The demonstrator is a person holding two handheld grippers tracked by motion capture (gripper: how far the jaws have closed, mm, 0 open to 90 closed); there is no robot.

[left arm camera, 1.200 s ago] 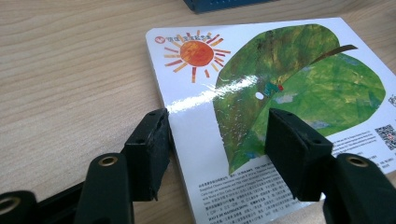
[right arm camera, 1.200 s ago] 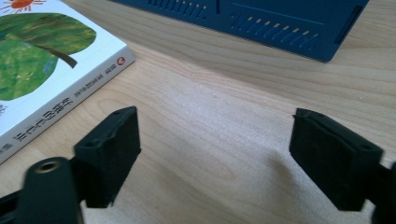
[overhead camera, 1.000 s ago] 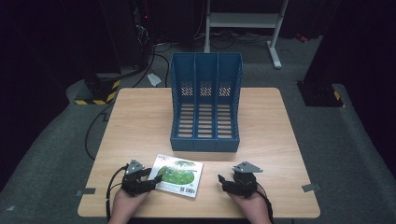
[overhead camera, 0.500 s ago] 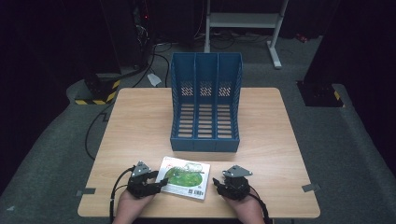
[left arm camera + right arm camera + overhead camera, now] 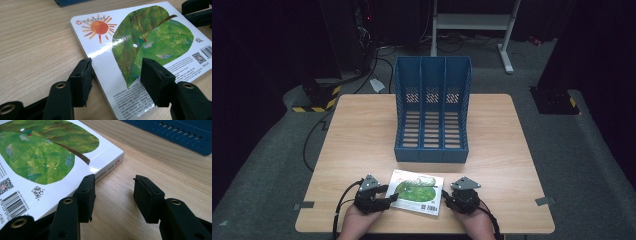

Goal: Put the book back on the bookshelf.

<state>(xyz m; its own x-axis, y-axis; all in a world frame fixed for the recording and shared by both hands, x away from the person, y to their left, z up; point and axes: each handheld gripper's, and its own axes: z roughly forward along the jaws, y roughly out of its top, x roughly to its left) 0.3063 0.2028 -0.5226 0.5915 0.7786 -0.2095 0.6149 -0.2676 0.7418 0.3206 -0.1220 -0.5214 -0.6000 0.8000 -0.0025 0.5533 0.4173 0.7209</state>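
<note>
A white picture book (image 5: 417, 192) with a green leaf and an orange sun on its cover lies flat near the table's front edge, between my two grippers. My left gripper (image 5: 388, 201) is at its left edge. In the left gripper view the gripper (image 5: 116, 75) is open, one jaw on the table beside the book (image 5: 140, 45), the other over the cover. Its jaws have just been closing, with the book's edge strip between them. My right gripper (image 5: 447, 200) (image 5: 113, 192) is open, its jaws just closing over bare wood. One jaw rests against the book's (image 5: 37, 157) spine side.
A blue three-slot file rack (image 5: 432, 115) lies open side up mid-table, just beyond the book. Its blue edge (image 5: 175, 132) lies close ahead of the right gripper. The wooden table (image 5: 362, 130) runs bare to both sides of the rack. The dark floor beyond holds cables and a white stand.
The book has slid slightly right, with the left gripper following it. The right gripper has moved left up to the book's edge. Both pairs of jaws stand narrower.
</note>
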